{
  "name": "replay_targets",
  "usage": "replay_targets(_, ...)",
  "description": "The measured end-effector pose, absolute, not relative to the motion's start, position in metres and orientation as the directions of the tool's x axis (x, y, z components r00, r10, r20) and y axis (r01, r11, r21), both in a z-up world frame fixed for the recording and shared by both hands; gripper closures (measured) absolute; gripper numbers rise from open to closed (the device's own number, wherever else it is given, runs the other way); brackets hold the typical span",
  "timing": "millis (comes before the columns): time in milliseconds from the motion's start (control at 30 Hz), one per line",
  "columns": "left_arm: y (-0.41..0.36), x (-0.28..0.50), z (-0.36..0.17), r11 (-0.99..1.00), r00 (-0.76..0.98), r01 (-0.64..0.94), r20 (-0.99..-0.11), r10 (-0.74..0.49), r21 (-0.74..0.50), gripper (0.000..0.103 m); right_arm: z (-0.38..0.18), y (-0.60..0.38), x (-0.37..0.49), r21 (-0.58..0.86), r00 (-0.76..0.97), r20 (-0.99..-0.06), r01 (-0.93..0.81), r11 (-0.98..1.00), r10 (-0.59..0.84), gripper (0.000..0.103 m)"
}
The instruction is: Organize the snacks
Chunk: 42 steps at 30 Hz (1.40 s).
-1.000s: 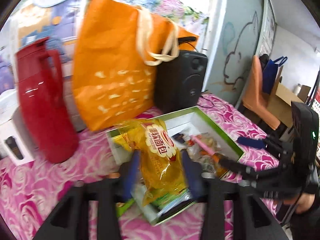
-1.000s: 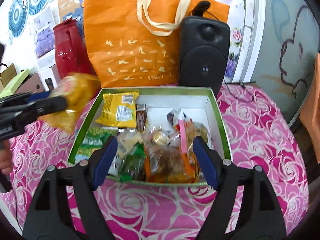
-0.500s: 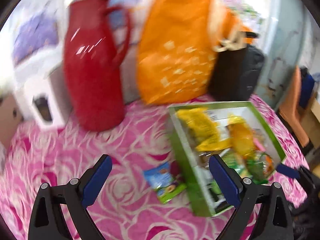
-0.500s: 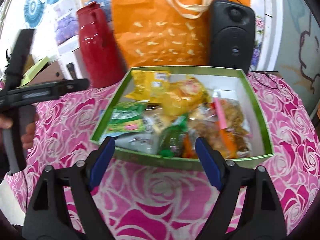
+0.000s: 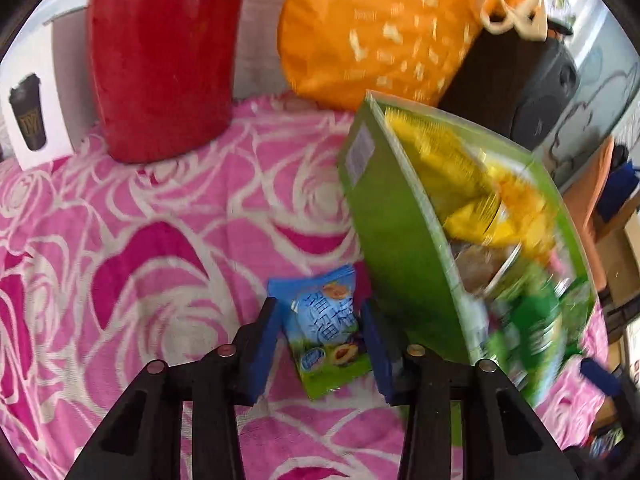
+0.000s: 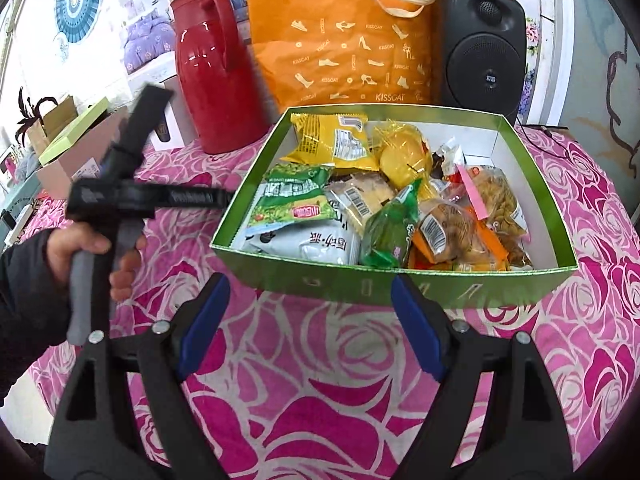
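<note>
Yellow crinkly bread bag is now sitting in the green cardboard box; left tool is closing around the last blue-green plastic snack packet at the box's 9 o'clock, right tool is hovering spread.

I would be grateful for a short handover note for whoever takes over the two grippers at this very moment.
Left gripper: its jaws have just been closing around the blue snack packet on the pink tablecloth; the packet is between the pads, but a firm grip is not clear.
Right gripper: open and empty, in front of the green box.
Things: the packet lies just outside the box's near-left wall. The box already holds many snacks, among them a yellow bag and a green bag.
Done: most snacks boxed.
Left: probably to secure the blue packet and put it in the box.
</note>
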<state>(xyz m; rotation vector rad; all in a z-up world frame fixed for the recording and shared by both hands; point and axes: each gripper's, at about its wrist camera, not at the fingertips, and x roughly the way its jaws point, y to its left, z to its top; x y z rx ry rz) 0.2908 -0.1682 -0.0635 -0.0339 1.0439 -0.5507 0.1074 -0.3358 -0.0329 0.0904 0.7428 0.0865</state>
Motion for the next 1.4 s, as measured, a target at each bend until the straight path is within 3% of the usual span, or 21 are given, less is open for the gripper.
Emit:
replay_targets(167,-0.157,0.28,-0.06,0.848,0.396,0.446,-0.786,-0.474,-0.287,0.073,-0.035,-0.336,0.106,0.123,0.732,-0.672,-0.043,0.991,0.115,0.02)
replay_targets(433,-0.153,0.236,0.024,0.803,0.511,0.551,-0.67,-0.539,-0.226,0.074,-0.029,-0.338,0.102,0.144,0.751,-0.649,-0.032,0.989,0.119,0.02)
replay_targets(633,-0.212,0.22,0.067,0.732,0.506,0.657,-0.615,-0.605,-0.181,0.072,-0.021,-0.353,0.097,0.153,0.773,-0.629,0.015,0.988,0.085,0.02)
replay_targets(700,-0.239,0.215,0.067,0.724,0.515,0.678,-0.619,-0.593,-0.129,0.039,-0.022,-0.358,0.095,0.15,0.771,-0.633,0.031,0.988,0.072,0.02)
replay_targets(733,-0.25,0.211,0.065,0.754,0.559,0.654,-0.632,-0.537,-0.063,0.003,-0.022,-0.361,0.093,0.148,0.769,-0.636,0.04,0.988,0.064,0.02)
replay_targets(833,-0.264,0.199,0.057,0.83,0.692,0.546,-0.62,-0.371,0.112,0.0,-0.023,-0.367,0.087,0.137,0.763,-0.644,0.05,0.989,0.051,0.015)
replay_targets(900,-0.26,0.195,0.051,0.832,0.701,0.536,-0.624,-0.345,0.141,0.0,-0.025,-0.369,0.083,0.122,0.763,-0.645,0.052,0.991,0.039,0.009)
replay_targets(1100,-0.214,0.173,0.059,0.882,0.717,0.469,-0.604,-0.349,0.048,0.0,-0.023,-0.368,0.071,0.112,0.763,-0.645,0.06,0.992,0.027,0.004)
replay_targets(1400,-0.172,0.113,0.053,0.911,0.749,0.407,-0.596,-0.291,0.067,0.0,-0.016,-0.347,0.035,0.006,0.778,-0.615,0.168,0.986,-0.129,0.001)
